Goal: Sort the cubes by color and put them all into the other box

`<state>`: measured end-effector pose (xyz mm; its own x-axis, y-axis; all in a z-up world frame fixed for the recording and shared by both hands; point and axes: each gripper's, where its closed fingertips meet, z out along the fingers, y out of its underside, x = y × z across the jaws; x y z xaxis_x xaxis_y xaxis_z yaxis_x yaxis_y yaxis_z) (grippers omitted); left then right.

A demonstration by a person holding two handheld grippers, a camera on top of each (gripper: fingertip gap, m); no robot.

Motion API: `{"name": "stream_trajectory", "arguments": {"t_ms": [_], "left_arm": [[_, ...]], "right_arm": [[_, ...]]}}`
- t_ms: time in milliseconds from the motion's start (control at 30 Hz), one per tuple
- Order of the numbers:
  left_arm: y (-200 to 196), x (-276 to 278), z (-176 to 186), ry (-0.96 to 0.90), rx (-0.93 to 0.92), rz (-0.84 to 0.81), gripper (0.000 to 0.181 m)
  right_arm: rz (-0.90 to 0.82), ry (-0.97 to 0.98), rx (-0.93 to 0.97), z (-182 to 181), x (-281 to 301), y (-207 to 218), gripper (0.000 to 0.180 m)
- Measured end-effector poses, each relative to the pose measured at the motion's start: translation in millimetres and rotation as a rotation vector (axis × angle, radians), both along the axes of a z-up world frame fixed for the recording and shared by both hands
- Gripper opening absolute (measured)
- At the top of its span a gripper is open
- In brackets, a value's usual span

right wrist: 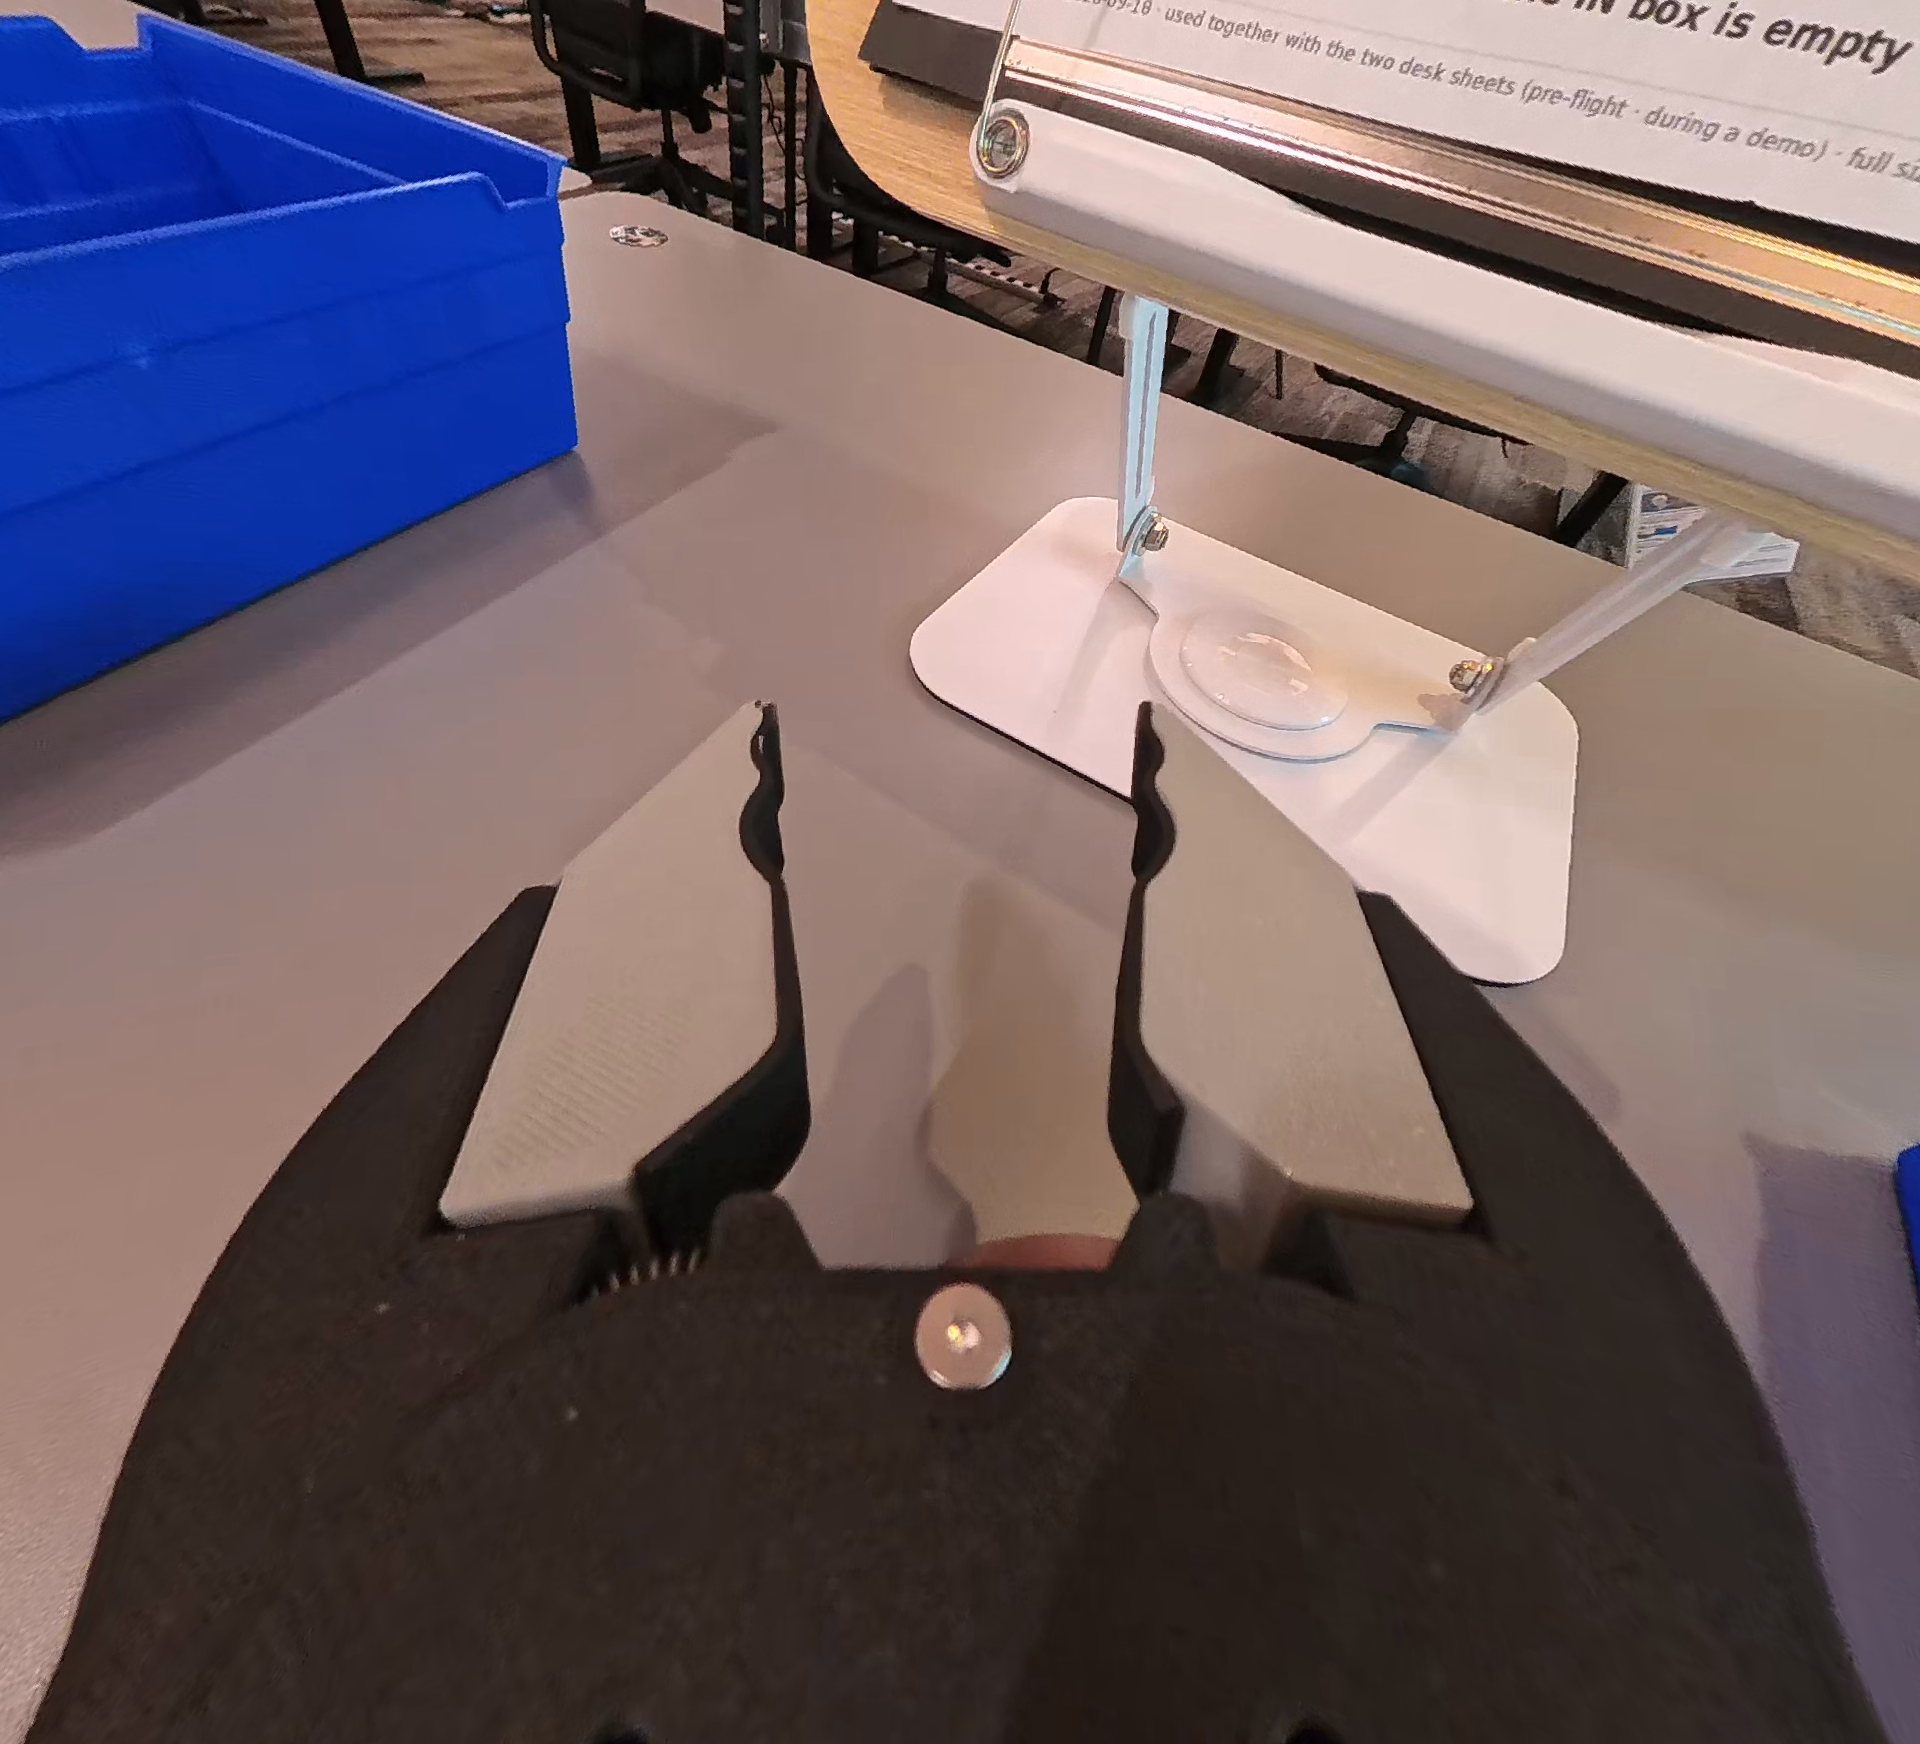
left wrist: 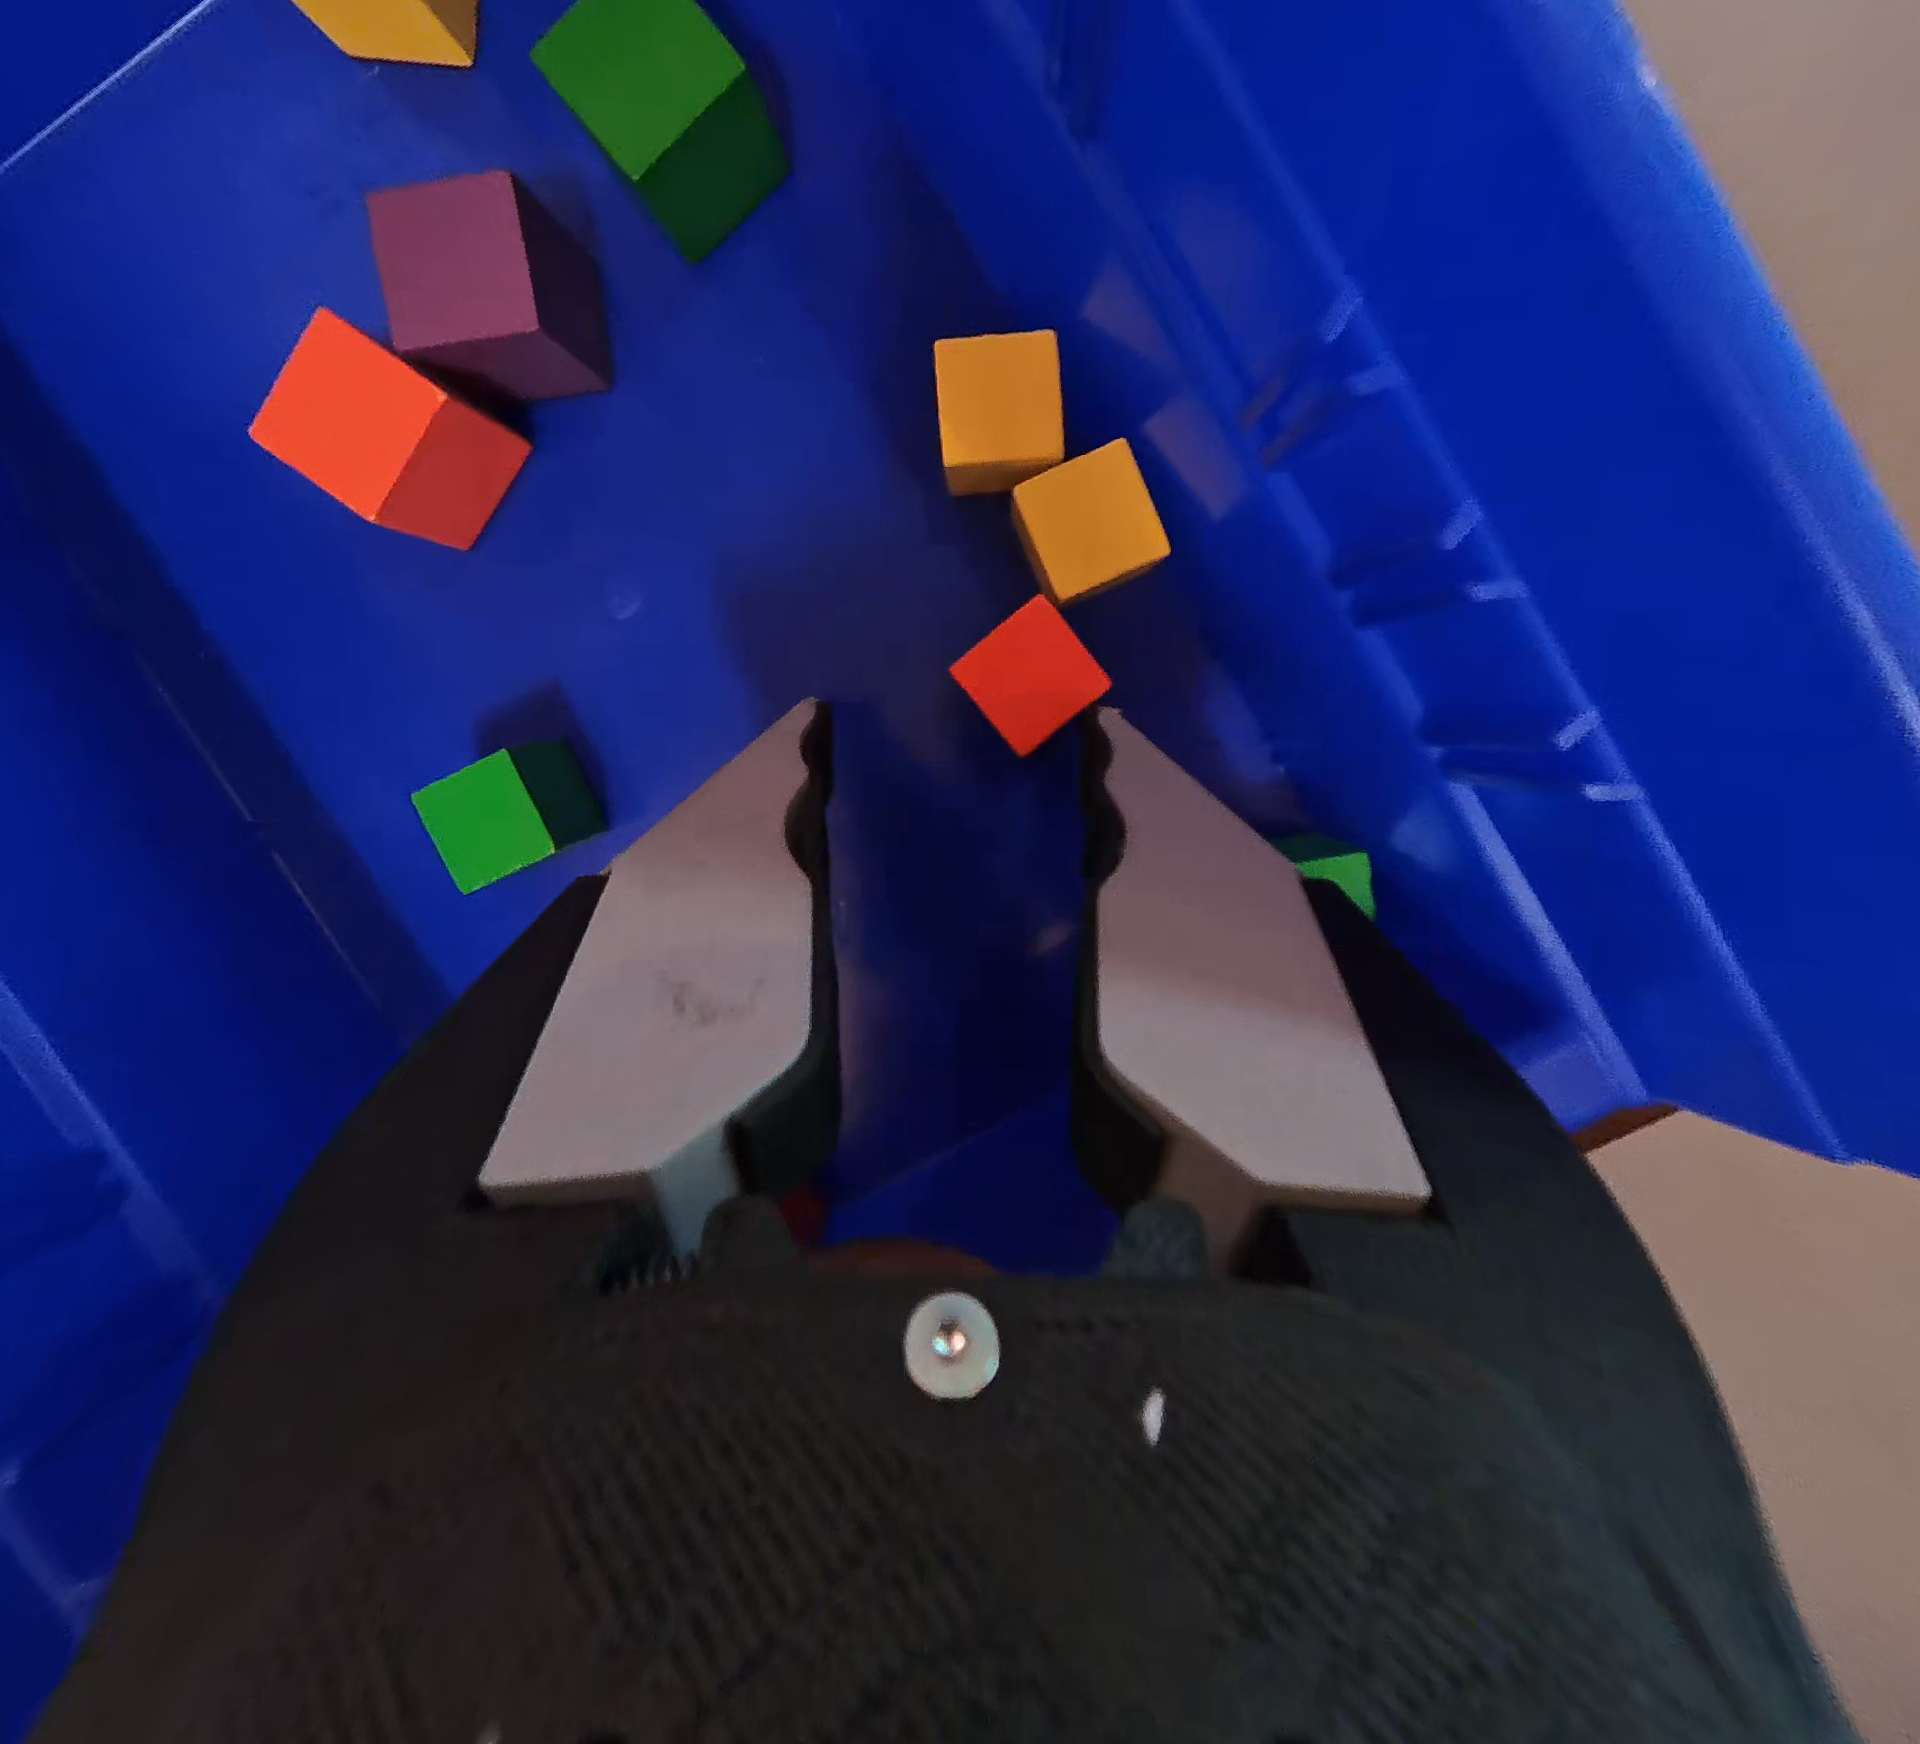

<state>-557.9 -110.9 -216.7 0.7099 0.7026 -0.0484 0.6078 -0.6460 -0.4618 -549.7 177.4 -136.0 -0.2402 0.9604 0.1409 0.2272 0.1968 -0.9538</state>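
Evidently early: cubes scattered, unsorted, in the blue box (left wrist: 1299,260); left gripper (left wrist: 956,718) spread, empty, red cube (left wrist: 1029,674) at one o'clock; right gripper (right wrist: 951,723) spread, idle.

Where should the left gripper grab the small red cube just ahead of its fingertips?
Grip the small red cube across two opposite flat sides, from above. It sits corner-on to the left gripper, so turn the wrist to square the open jaws. A yellow cube sits close on its far side; choose the freer pair.
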Motion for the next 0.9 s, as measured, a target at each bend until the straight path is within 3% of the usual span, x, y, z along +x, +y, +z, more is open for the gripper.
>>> {"name": "stream_trajectory", "arguments": {"t_ms": [400,900], "left_arm": [[2.2,-4.5,2.5,0.042,-0.03,-0.079,0.048],[6.8,-9.8,6.8,0.202,-0.209,-0.502,0.04]], "right_arm": [[0.009,-0.003,0.003,-0.5,0.5,-1.8,0.064],[0.02,-0.017,0.002,-5.0,-2.3,-3.3,0.064]]}}
